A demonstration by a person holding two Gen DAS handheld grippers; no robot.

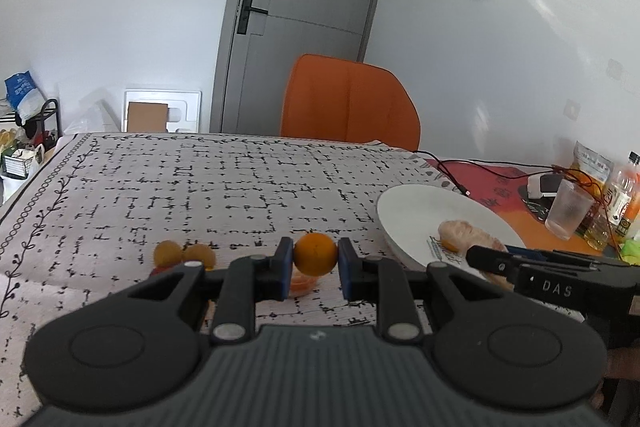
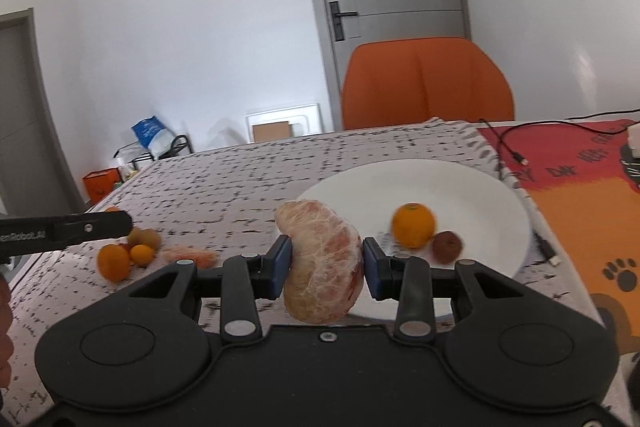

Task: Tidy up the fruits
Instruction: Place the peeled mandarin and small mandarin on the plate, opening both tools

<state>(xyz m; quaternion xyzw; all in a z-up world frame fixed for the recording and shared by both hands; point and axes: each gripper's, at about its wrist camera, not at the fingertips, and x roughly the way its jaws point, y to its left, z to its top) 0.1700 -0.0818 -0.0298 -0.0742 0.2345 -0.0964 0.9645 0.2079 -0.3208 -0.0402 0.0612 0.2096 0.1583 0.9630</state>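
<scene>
My left gripper (image 1: pixel 315 265) is shut on a small orange (image 1: pixel 315 253) and holds it just above the patterned tablecloth (image 1: pixel 200 187). My right gripper (image 2: pixel 326 267) is shut on a large peeled pomelo segment (image 2: pixel 322 259), held at the near rim of the white plate (image 2: pixel 460 183). On the plate lie an orange (image 2: pixel 413 225) and a small brown fruit (image 2: pixel 447 247). Left of the plate on the cloth lie an orange (image 2: pixel 114 262), a smaller orange (image 2: pixel 141 254), a kiwi (image 2: pixel 145 237) and a peeled piece (image 2: pixel 188 254). Two yellowish fruits (image 1: pixel 184 254) sit left of my left gripper.
An orange chair (image 1: pixel 352 103) stands behind the table. At the right lie a red-orange mat (image 2: pixel 580 179) with black cables (image 2: pixel 516 155), a plastic cup (image 1: pixel 568 209), bottles (image 1: pixel 618 203) and a snack bag. A grey door is behind.
</scene>
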